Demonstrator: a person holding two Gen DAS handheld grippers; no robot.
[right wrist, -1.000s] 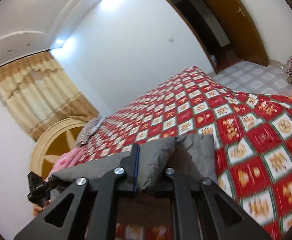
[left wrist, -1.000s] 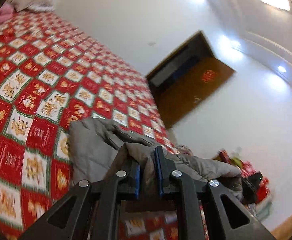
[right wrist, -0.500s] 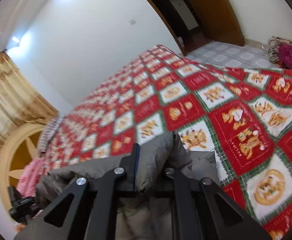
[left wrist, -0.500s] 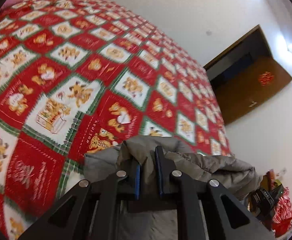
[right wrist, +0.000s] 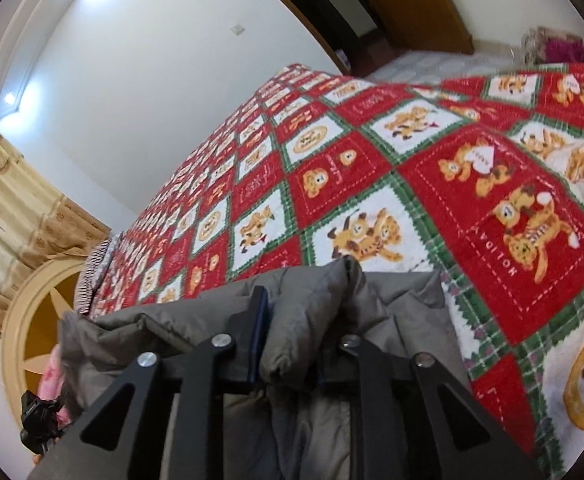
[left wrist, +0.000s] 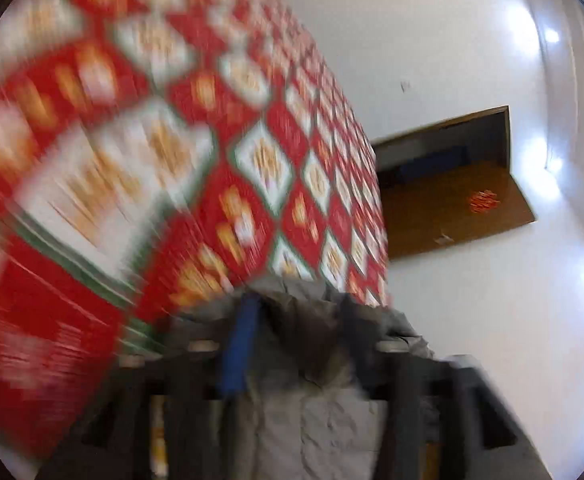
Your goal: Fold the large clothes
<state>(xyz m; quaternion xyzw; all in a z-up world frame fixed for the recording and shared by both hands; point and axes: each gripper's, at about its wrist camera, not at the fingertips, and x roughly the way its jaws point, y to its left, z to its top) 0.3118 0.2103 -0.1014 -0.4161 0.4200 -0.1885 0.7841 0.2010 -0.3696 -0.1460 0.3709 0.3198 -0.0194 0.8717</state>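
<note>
Both tools lowered to bedspread (right wrist: 472, 200), left tool (left wrist: 296, 320) blurred, just sprung apart, right tool (right wrist: 296, 320) loosening on grey jacket (right wrist: 396, 304)

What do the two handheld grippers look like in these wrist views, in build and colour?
Both share one design. The right gripper has matte black fingers on angular black linkage arms with triangular cut-outs, silver round screw heads at the pivots, and a blue pad strip on the finger's inner face. The left gripper is motion-blurred but shows the same black frame and blue pad. No cables, hands or sleeves show.
</note>
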